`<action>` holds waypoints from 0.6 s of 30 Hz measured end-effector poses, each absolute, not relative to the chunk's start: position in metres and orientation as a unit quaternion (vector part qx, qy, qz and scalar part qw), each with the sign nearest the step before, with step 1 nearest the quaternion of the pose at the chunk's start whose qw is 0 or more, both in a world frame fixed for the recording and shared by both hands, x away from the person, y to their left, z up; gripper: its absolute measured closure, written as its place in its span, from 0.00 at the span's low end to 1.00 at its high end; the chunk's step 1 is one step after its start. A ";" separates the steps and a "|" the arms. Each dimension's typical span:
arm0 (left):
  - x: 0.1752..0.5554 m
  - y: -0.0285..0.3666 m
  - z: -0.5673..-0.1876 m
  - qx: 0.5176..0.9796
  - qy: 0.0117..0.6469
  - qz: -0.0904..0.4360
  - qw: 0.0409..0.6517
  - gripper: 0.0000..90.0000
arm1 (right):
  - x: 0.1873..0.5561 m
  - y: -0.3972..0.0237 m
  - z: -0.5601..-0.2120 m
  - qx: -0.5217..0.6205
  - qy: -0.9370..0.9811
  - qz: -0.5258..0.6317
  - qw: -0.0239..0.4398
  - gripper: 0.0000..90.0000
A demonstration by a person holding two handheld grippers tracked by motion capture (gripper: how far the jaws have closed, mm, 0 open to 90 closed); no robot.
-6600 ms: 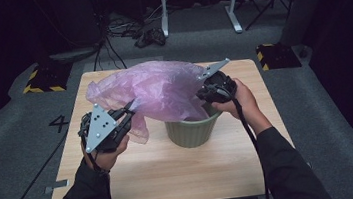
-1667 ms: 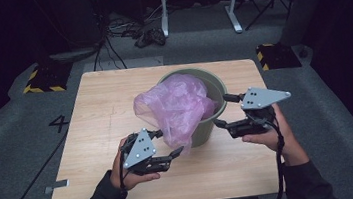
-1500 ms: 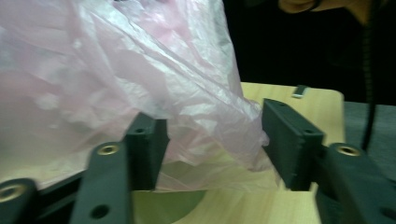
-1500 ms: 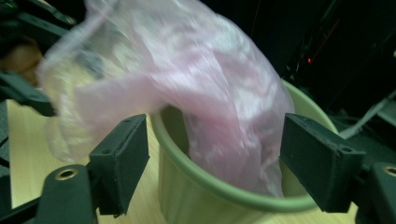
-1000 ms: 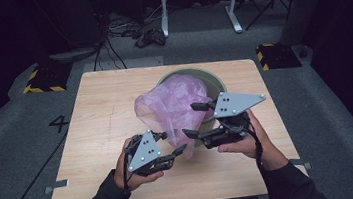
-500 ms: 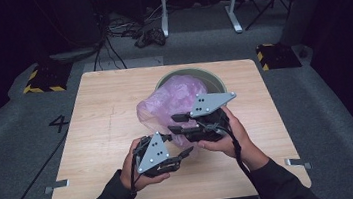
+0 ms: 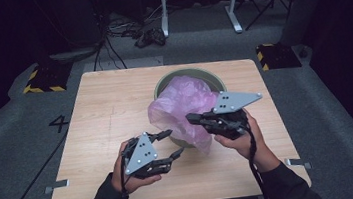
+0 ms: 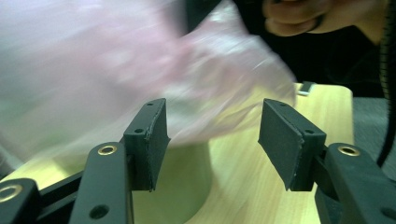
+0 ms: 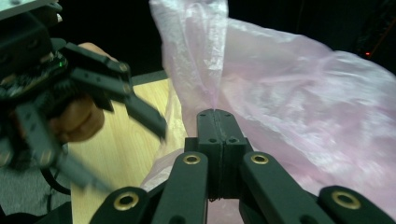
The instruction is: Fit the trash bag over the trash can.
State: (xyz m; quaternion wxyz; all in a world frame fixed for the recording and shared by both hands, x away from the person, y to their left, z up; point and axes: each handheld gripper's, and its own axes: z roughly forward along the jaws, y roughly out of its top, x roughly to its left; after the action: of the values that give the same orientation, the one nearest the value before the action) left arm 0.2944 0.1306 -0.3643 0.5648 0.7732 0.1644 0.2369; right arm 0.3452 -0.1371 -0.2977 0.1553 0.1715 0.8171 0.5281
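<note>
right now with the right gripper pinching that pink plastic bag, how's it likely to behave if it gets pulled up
Probably floppy: the pink plastic bag drapes in loose folds over the green bin. Likely very light, as its thin film is see-through. It may slip or stretch, since the right gripper clamps just one thin fold.

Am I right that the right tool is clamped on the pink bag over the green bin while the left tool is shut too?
Not quite. The left tool is open, nothing between its pads, as the left gripper view shows. The right tool is indeed clamped on the pink bag over the green bin.
</note>
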 end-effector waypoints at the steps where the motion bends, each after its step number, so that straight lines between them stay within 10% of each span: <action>1: 0.295 0.135 -0.363 0.764 0.174 0.237 0.575 0.47 | 0.344 -0.141 -0.297 0.174 0.815 0.531 0.155 1.00; 13: 0.325 0.133 -0.356 0.718 0.252 0.194 0.618 0.28 | 0.338 -0.175 -0.299 0.188 0.794 0.556 0.158 1.00; 18: 0.326 0.121 -0.352 0.725 0.259 0.207 0.603 0.35 | 0.334 -0.174 -0.297 0.169 0.788 0.570 0.158 1.00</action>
State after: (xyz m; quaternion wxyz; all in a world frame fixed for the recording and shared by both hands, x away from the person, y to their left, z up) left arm 0.3263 0.1208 -0.3521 0.6032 0.7253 0.2591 0.2074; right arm 0.3338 -0.1743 -0.2973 0.1585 0.1695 0.7882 0.5700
